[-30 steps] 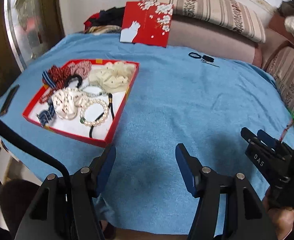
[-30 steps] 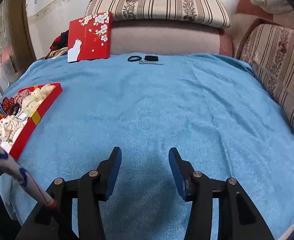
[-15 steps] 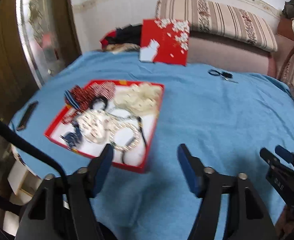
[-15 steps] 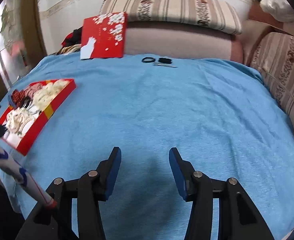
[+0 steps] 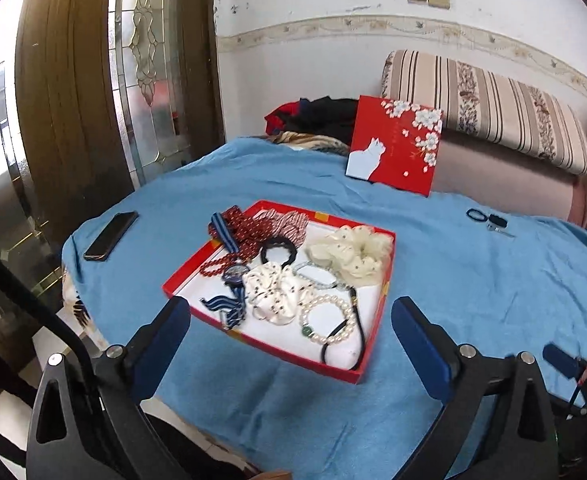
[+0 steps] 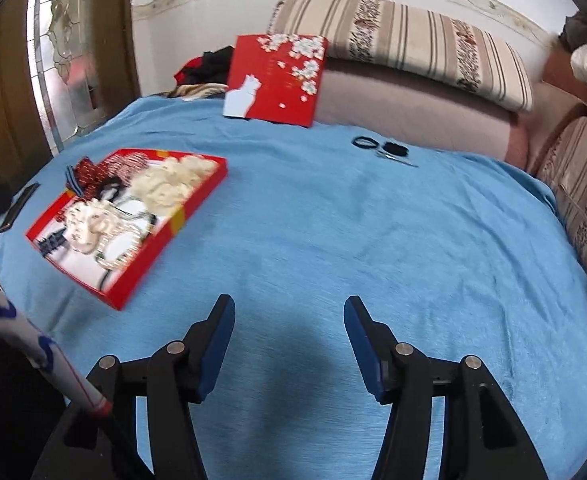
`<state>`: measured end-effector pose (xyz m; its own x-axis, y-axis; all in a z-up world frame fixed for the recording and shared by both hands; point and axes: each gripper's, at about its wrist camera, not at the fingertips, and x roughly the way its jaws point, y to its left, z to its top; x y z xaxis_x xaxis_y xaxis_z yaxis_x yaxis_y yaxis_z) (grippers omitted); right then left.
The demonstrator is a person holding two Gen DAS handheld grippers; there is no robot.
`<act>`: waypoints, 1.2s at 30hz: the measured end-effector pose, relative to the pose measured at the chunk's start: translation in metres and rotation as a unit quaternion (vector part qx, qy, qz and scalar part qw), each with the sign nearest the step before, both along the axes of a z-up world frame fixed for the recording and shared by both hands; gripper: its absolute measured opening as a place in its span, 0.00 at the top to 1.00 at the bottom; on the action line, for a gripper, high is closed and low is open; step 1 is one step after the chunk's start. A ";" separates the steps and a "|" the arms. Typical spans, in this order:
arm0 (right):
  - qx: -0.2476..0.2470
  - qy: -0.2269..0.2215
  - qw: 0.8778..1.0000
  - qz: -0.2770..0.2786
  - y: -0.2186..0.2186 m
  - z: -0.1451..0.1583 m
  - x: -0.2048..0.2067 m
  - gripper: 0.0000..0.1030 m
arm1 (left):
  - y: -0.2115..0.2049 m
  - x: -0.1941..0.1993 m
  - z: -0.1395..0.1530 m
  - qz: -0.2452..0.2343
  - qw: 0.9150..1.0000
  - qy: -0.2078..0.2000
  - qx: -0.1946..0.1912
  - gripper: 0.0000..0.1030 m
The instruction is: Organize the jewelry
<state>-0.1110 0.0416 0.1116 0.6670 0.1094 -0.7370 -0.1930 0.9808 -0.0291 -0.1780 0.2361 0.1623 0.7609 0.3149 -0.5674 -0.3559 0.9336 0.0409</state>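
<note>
Biggest risk imo: everything in the red box (image 5: 377, 320) is piled w/ pieces overlapping, so if one piece gets pinched a 2nd could be dragged out too, e.g. the black cord (image 5: 357, 320) lying against the pearl bracelet (image 5: 327, 320). Box sits on the blue-covered surface (image 5: 473, 280), also packed w/ two cream scrunchies, red beads, a striped-strap watch (image 5: 235, 276), black hair tie. Left hand-held gripper (image 5: 291, 330) is being opened wide, nothing between the jaws; right hand-held gripper (image 6: 289, 326) also opening, empty, well apart from the box. Lid (image 5: 397, 148) is propped at the back.

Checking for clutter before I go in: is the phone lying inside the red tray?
No: the phone lies on the blue cloth left of the red tray, apart from its rim.
</note>
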 end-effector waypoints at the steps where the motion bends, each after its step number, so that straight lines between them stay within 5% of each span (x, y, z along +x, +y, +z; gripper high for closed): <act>1: 0.001 0.001 1.000 0.001 0.005 0.002 0.000 0.41 | 0.002 -0.002 0.000 -0.001 1.000 0.003 0.003 0.03; 17: -0.039 -0.002 0.999 0.024 0.058 0.019 -0.019 0.37 | 0.040 -0.019 -0.017 -0.007 0.996 0.044 -0.080 0.03; 36: -0.065 0.024 0.997 0.040 0.095 0.001 -0.023 0.29 | 0.072 -0.025 -0.034 0.026 0.995 0.055 -0.079 0.03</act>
